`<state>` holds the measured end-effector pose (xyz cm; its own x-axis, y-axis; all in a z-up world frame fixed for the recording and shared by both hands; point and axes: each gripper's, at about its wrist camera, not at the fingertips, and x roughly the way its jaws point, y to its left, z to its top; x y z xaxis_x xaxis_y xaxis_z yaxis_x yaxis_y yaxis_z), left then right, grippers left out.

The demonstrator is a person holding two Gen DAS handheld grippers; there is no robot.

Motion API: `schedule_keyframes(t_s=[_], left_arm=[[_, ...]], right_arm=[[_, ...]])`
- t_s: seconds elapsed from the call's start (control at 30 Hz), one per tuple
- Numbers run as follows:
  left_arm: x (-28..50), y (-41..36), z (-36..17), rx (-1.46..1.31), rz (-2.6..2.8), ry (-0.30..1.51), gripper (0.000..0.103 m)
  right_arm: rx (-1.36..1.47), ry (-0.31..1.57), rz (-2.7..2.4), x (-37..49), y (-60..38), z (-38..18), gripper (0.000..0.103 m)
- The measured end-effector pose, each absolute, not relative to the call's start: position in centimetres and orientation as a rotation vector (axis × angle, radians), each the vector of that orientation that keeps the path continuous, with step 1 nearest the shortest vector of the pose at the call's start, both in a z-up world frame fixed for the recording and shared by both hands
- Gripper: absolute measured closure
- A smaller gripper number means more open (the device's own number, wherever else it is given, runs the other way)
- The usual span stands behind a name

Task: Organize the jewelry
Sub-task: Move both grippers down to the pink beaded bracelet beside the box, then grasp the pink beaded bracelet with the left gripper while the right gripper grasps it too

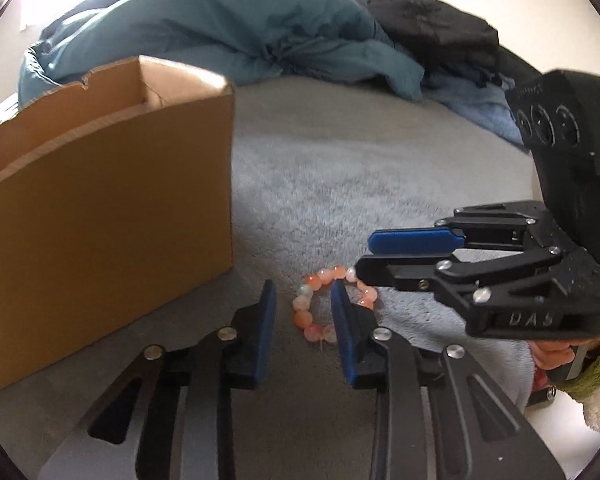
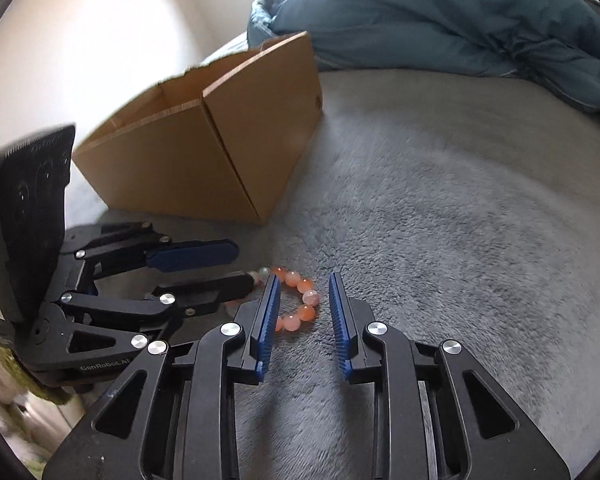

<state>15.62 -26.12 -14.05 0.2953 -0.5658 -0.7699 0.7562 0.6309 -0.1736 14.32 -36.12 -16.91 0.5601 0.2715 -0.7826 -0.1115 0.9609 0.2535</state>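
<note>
Two grippers meet over one bracelet (image 1: 332, 304) on my grey blanket (image 1: 360, 184). Farthest left stands the box (image 1: 104, 216), open at the top, on the blanket, near the bracelet but apart from it. Next comes my left gripper (image 1: 302, 286): its blue pads stand partly apart, nothing pressed between them. In its own view the right finger (image 1: 342, 320) covers part of the bead ring; the beads on the ring's left side show in the gap between the pads. Whether that finger touches the beads I cannot tell. The bracelet, pink and orange beads in a loop, lies flat on the blanket between both tools. My right gripper (image 2: 302, 278) is likewise partly open and grips nothing; its left finger (image 2: 268, 312) crosses the loop, with several beads visible in the gap. Each gripper's fingertips reach the loop from its own side. Behind, a teal duvet (image 1: 228, 28) lies bunched, and a dark bag (image 1: 432, 28) sits at far right.
</note>
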Motion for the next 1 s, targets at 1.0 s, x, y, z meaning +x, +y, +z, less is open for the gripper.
schedule_keyframes(t_s=[1.0], left_arm=[[13.3, -20.3, -11.7, 0.280, -0.806, 0.931, 0.094]], right_arm=[[0.107, 0.957, 0.340, 13.1, -30.6, -15.0, 0.095]])
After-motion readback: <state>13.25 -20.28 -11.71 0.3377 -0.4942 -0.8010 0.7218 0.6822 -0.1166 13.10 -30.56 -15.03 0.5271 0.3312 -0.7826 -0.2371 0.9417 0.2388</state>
